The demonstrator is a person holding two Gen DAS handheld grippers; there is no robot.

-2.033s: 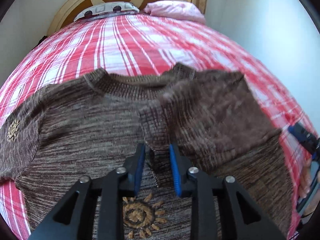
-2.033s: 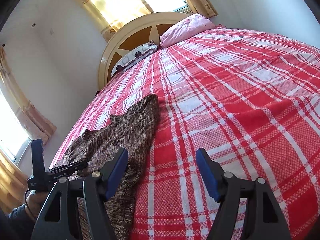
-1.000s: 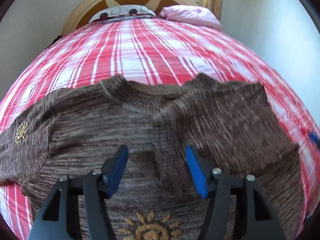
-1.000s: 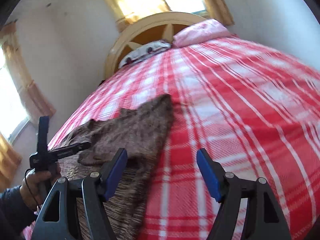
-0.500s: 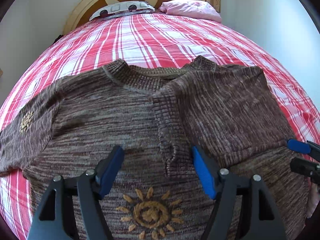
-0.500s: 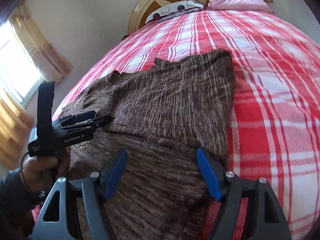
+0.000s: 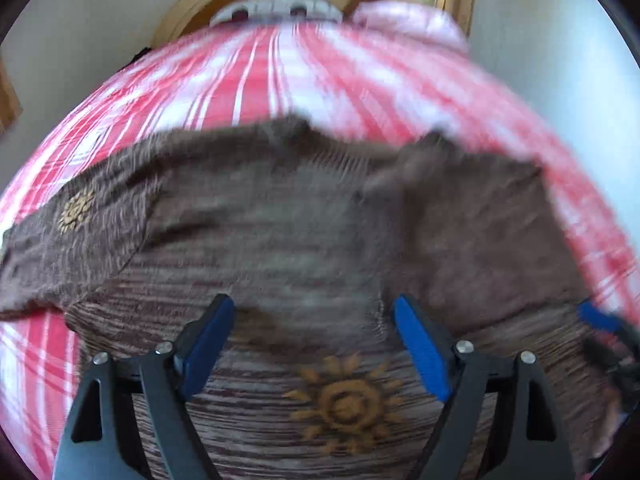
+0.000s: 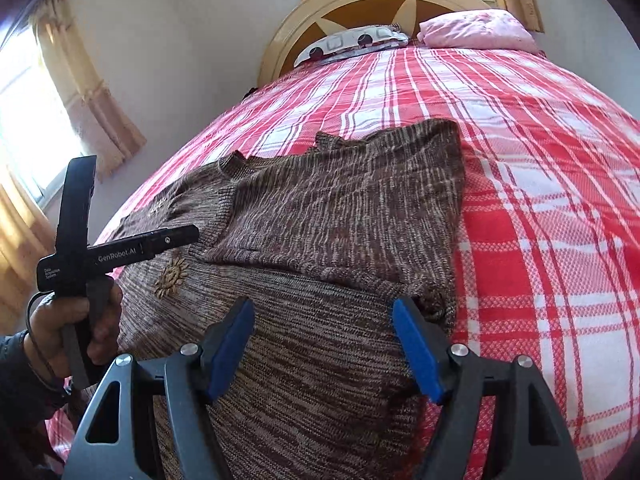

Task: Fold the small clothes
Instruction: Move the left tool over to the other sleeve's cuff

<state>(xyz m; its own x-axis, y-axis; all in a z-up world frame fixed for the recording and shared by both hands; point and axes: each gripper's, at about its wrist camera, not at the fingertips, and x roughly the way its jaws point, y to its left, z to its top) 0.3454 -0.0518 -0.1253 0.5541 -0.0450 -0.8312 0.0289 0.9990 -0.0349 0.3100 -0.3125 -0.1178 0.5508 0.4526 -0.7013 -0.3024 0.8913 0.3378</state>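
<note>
Brown knit sweater (image 8: 320,216) lies face up on the red plaid bedspread (image 8: 540,160), collar toward the headboard (image 8: 360,4), sun motif (image 7: 344,404) on the chest. Far left in the left wrist view, one sleeve (image 7: 60,232) lies spread out flat, a small sun patch on it. The opposite sleeve and side panel (image 8: 352,200) are already folded in across the body, its edge running down the middle. Judgement: the step in hand is the matching fold of the spread sleeve, or else the hem lift; which one cannot be told from here. To do it well, pinch the sleeve near its cuff through both layers, lift just clear of the bed, carry it straight across so its edge meets the folded panel without overlap, and lay it down before letting go; knit stretches, so no dragging. Left gripper (image 7: 312,344) hangs over the chest just above the sun motif, jaws wide, nothing between them; that view is motion-blurred, so contact with the cloth cannot be judged. Right gripper (image 8: 324,344) sits over the lower right of the sweater near the folded panel's bottom corner, jaws equally wide, holding nothing; the pads look close to the knit, touching or not unclear.
</note>
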